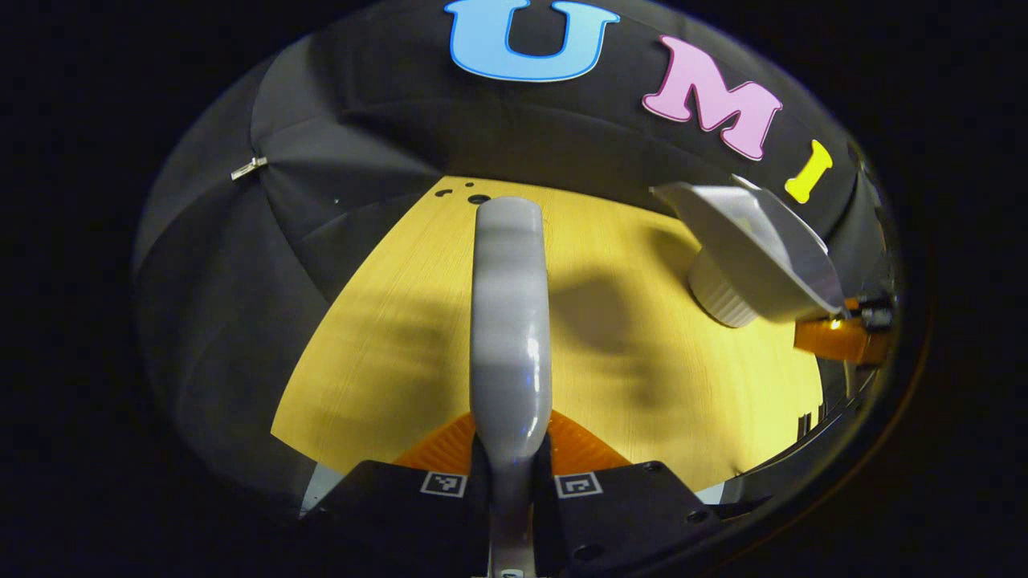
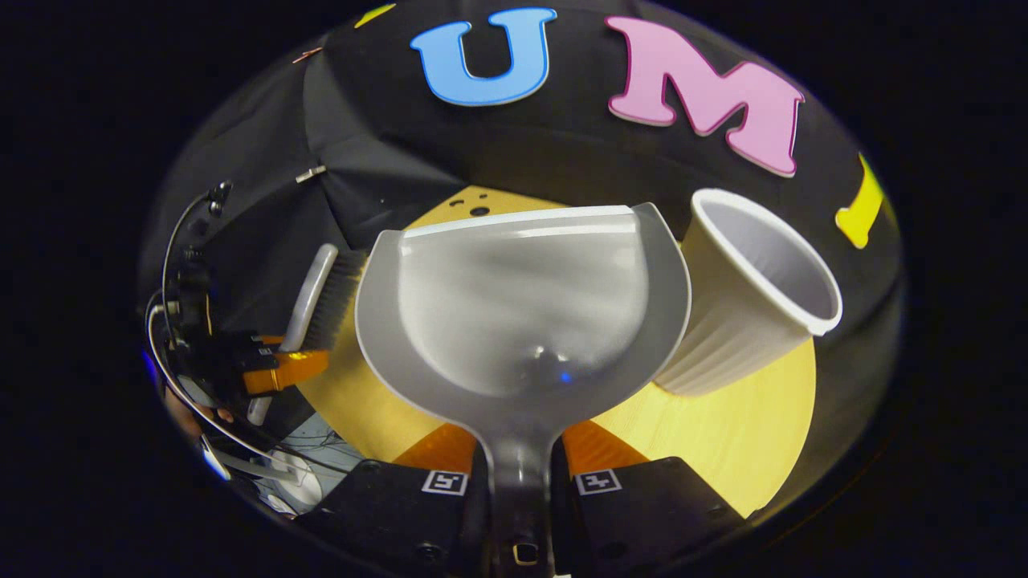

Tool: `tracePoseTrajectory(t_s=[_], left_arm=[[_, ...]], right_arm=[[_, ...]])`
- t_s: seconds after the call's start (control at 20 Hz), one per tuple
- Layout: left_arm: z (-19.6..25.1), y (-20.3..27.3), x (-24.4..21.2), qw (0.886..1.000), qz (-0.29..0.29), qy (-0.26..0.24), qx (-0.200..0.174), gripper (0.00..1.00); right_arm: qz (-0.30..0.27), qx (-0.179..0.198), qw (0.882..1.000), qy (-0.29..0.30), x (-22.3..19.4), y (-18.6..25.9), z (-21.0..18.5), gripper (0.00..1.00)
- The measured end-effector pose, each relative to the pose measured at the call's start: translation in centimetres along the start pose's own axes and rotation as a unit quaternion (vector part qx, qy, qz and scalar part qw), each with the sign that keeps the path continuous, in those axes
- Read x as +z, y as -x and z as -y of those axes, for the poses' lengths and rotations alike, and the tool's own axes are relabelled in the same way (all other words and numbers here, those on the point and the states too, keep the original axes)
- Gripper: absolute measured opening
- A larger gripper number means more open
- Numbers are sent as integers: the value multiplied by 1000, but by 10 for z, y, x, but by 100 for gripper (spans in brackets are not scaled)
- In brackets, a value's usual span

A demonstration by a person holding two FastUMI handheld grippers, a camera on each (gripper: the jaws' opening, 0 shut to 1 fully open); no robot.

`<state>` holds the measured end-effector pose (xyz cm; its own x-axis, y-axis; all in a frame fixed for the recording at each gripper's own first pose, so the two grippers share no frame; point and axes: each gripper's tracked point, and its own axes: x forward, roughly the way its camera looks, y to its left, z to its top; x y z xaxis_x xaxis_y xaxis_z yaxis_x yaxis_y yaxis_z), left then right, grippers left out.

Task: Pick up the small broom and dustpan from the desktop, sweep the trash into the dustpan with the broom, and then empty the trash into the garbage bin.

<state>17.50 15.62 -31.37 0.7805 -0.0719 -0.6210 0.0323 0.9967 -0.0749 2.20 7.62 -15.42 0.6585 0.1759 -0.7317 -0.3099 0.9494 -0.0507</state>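
Now the grey plastic dustpan [image 2: 522, 309] is pinched by the right gripper [image 2: 520, 474] fingers, tilted beside the white ribbed paper cup [image 2: 747, 297], while the grey broom [image 1: 510, 321] is pinched by the left gripper [image 1: 511, 474].

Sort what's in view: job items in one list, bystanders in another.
Job:
broom, held in left gripper
dustpan, held in right gripper
white ribbed cup, apparently the bin

Just there:
wooden desktop
clip on the cloth wall

You get a brightly lit desktop [image 1: 642, 417] with soft smeared shadows, glare on the broom [image 1: 511, 337], and strong fisheye bending at edges.
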Motion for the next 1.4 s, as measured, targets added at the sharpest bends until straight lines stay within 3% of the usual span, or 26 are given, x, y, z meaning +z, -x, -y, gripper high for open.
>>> tracePoseTrajectory(t_s=[0.1, 0.35, 0.5, 0.6, 1.0, 1.05, 1.15, 1.2, 1.35, 1.4], left_arm=[[1, -15, -9, 999, -25, -15, 12, 25], [19, -50, -33, 997, -74, -18, 3, 22], [29, -69, -40, 995, -94, -37, 8, 29], [37, -79, -44, 993, -108, -37, 6, 26], [40, -96, -51, 985, -166, -53, 19, 26], [40, -96, -52, 984, -169, -59, 22, 22], [39, -96, -54, 982, -176, -68, 24, 30], [38, -96, -55, 981, -178, -72, 25, 27], [36, -95, -54, 980, -178, -78, 32, 34], [34, -93, -53, 980, -177, -80, 35, 32]], right_arm=[[-29, 2, 999, -24, -25, -19, 1, 34], [-72, -5, 997, -34, -72, -56, 16, 34], [-102, 5, 992, -69, -102, -74, 16, 34], [-118, 3, 991, -71, -117, -86, 19, 34], [-143, -1, 984, -103, -137, -108, 18, 34], [-142, -5, 985, -98, -139, -108, 18, 35], [-145, -5, 985, -96, -143, -111, 15, 36], [-150, 3, 983, -102, -144, -110, 9, 36], [-144, 8, 983, -117, -139, -110, 3, 41], [-143, 9, 983, -118, -139, -110, 2, 55]])
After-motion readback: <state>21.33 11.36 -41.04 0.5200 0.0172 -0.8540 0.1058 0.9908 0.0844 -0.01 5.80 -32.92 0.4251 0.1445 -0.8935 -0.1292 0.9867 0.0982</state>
